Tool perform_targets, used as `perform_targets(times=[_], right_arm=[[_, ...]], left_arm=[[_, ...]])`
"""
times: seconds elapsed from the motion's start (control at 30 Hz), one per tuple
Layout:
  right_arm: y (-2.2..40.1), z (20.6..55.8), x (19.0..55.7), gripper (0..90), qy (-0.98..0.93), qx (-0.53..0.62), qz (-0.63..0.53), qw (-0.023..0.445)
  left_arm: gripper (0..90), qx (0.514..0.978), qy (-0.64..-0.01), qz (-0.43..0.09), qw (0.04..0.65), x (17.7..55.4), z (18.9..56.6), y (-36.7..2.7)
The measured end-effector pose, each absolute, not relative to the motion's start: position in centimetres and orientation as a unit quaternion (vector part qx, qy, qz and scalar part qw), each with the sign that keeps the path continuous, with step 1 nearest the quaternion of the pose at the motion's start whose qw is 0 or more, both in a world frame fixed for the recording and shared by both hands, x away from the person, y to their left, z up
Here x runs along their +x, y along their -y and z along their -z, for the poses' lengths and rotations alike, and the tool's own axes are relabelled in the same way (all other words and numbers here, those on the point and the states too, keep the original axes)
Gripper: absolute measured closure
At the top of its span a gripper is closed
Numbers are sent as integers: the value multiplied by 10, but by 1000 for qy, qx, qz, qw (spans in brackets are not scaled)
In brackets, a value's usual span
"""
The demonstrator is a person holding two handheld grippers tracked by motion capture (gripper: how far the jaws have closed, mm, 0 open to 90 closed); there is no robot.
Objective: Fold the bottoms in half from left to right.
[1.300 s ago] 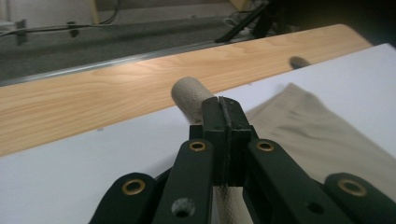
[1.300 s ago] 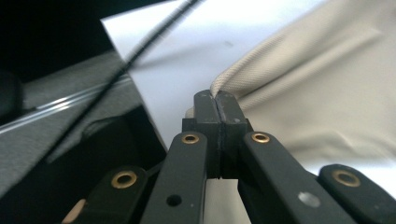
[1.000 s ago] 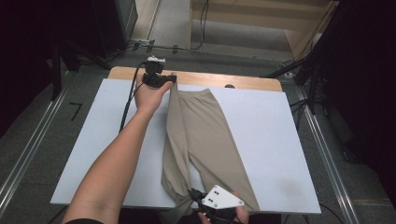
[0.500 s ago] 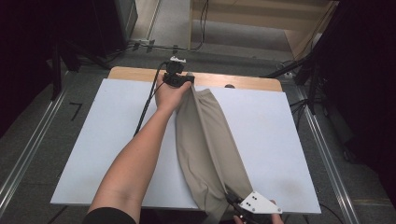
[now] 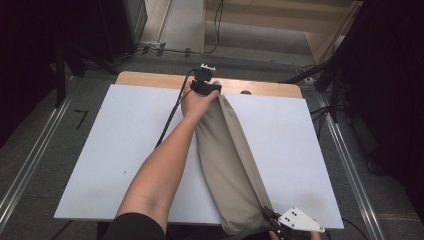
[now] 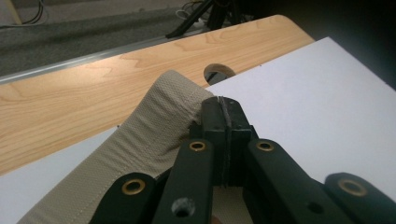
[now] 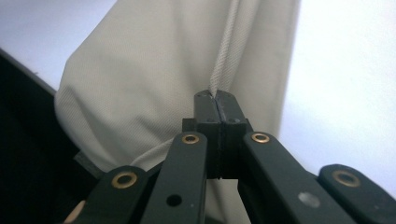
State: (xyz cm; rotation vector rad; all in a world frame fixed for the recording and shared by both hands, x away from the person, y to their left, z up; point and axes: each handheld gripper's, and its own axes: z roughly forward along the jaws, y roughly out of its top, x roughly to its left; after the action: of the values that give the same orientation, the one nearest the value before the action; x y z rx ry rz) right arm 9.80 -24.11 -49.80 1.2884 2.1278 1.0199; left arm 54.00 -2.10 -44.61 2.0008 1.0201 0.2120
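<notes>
The beige cloth (image 5: 230,160) lies folded lengthwise into a long narrow band on the white board (image 5: 125,150), running from the far edge, just short of the wooden tabletop (image 5: 150,79), down to the near edge, where its rounded end hangs slightly past the board's rim. It slants a little toward the right as it comes nearer.

At the far end the left gripper (image 5: 204,86) pinches the cloth's top corner. In the left gripper view its jaws are pressed together with a fold of the woven fabric (image 6: 154,135) bunched against their left side and a thin edge caught between the pads (a round hole in the tabletop (image 6: 219,73) sits just behind). The left forearm (image 5: 165,170) stretches long and nearly straight across the board from the bottom edge, lying beside the cloth on its left, the hand (image 5: 199,102) wrapped over the gripper with knuckles up and the wrist roughly level. The black cable (image 5: 175,107) trails back along the arm.

At the near end the right gripper (image 5: 270,217) is held low at the board's rim, its grey three-cornered plate (image 5: 299,220) facing up. In the right gripper view the jaws are squeezed closed on a seam ridge of the cloth (image 7: 187,60), which rises straight up from between the pads; the fabric bulges to the left over the dark edge of the board
</notes>
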Motion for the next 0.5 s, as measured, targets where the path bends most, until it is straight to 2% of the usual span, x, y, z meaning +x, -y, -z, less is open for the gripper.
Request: perform_targets(times=[0.07, 0.1, 0.13, 0.17, 0.2, 0.27, 0.37, 0.5], right_arm=[[246, 500, 97, 869, -759, 486, -367, 229], [248, 502, 97, 835, -751, 499, -363, 236], [250, 503, 97, 745, -740, 515, -358, 244], [251, 504, 97, 626, -733, 528, -349, 252], [251, 504, 98, 546, -729, 536, -340, 254], [251, 503, 99, 458, -725, 538, -347, 254], [245, 498, 98, 428, -732, 517, -367, 250], [223, 496, 101, 420, -756, 475, -387, 231]], left_arm=[[900, 801, -400, -86, 437, 542, 448, 24], [870, 796, -394, -94, 450, 542, 449, 26], [715, 789, -385, -104, 468, 543, 450, 26], [522, 785, -388, -98, 473, 543, 449, 26], [424, 785, -390, -90, 473, 543, 446, 24], [280, 785, -391, -92, 472, 541, 441, 16], [205, 783, -398, -85, 471, 539, 437, -6], [210, 780, -427, -82, 450, 537, 450, -40]])
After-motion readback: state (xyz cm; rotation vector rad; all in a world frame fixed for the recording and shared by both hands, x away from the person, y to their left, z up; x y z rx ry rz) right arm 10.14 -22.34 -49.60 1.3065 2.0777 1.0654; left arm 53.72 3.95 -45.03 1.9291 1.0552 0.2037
